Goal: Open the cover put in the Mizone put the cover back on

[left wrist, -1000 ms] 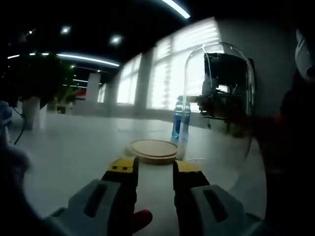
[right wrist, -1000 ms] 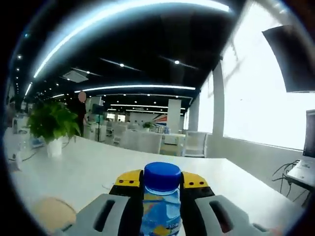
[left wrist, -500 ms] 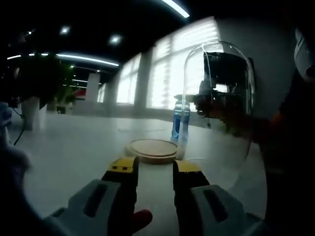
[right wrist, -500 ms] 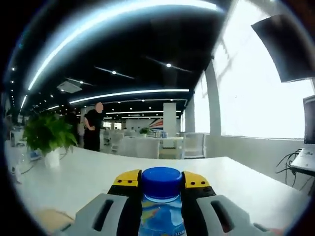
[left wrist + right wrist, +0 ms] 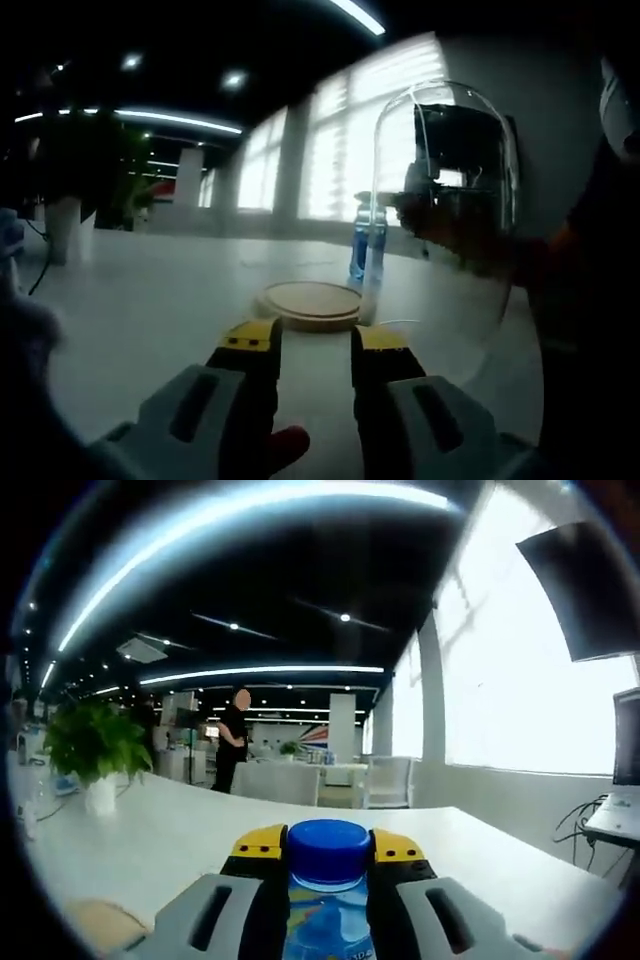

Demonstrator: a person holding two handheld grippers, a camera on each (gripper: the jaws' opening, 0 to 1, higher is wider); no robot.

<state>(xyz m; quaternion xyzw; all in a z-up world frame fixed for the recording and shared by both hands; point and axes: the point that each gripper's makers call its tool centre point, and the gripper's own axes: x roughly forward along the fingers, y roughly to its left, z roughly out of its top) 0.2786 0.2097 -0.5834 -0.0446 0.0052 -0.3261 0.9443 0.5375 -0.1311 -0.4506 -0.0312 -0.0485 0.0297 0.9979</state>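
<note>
Left gripper view: our left gripper (image 5: 315, 345) hangs empty, jaws apart, before the wooden base (image 5: 310, 304); the glass cover (image 5: 445, 215) blurs the Mizone bottle (image 5: 366, 245) behind it. Right gripper view: our right gripper (image 5: 328, 848) clamps the bottle, label cut off.

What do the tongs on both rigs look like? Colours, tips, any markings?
Both match. The left tongs have two pale grey moulded bodies with dark recessed slots, black inner faces and yellow caps at the tips; something red sits low between them. The right tongs show the same grey bodies, black inner faces and yellow tips. No markings or cables visible.
</note>
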